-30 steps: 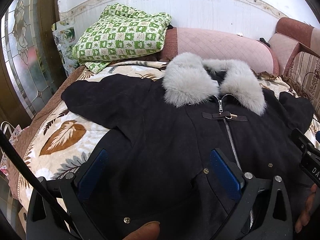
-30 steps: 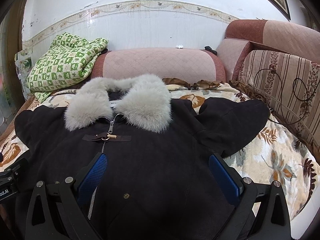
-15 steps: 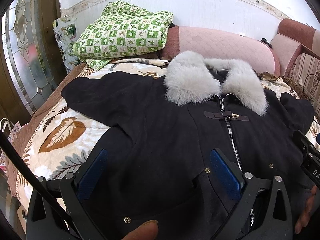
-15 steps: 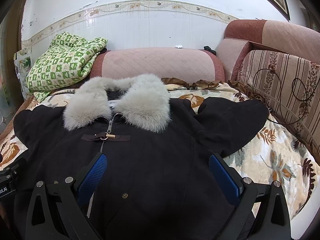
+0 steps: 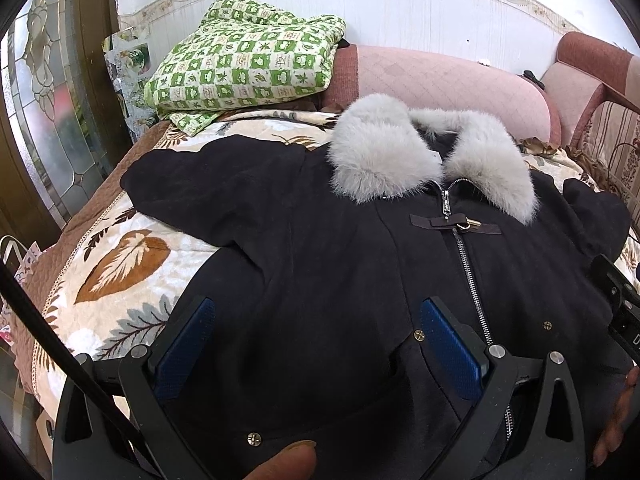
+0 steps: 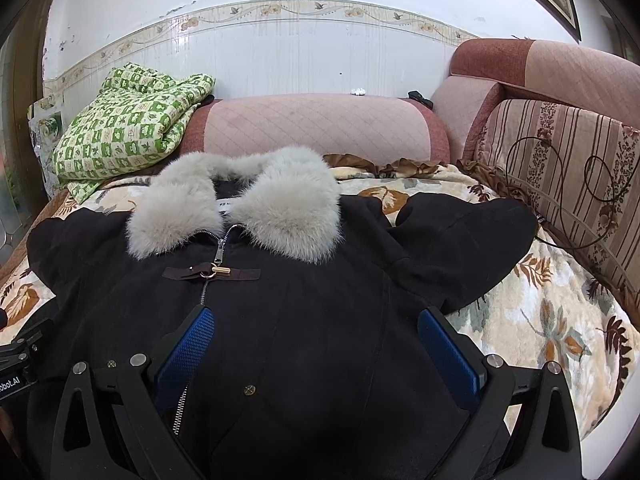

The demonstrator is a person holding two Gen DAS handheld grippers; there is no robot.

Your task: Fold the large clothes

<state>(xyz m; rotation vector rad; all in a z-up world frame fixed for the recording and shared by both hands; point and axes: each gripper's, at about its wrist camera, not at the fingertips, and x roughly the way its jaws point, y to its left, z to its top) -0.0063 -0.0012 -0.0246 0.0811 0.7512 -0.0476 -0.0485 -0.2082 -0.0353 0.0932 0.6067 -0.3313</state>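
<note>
Black coat [image 5: 320, 264] lies front-up and zipped on the leaf-print blanket [image 5: 120, 264] over the bed, both sleeves spread out sideways, collar toward the wall. My guess: thick, heavy, soft cloth that drapes slowly and bunches at folds, so thin pinches will slip; better to take hold at a sleeve cuff [image 6: 500, 232] or the shoulder seam and drag it across the body. Left gripper [image 5: 316, 344] hangs over the lower front, jaws wide, nothing held; right gripper [image 6: 316, 344] same, wide and empty over the lower right panel. Grey fur collar [image 6: 240, 208] is bulky and springy, likely to resist a flat fold, so I leave it alone. Zipper [image 5: 466, 264] and toggle strap [image 6: 212, 273] are stiff and closed. White neck label [image 6: 224, 205] has print too small to read. Partial text "obot.AI" shows on the left gripper's body [image 6: 10, 384].
</note>
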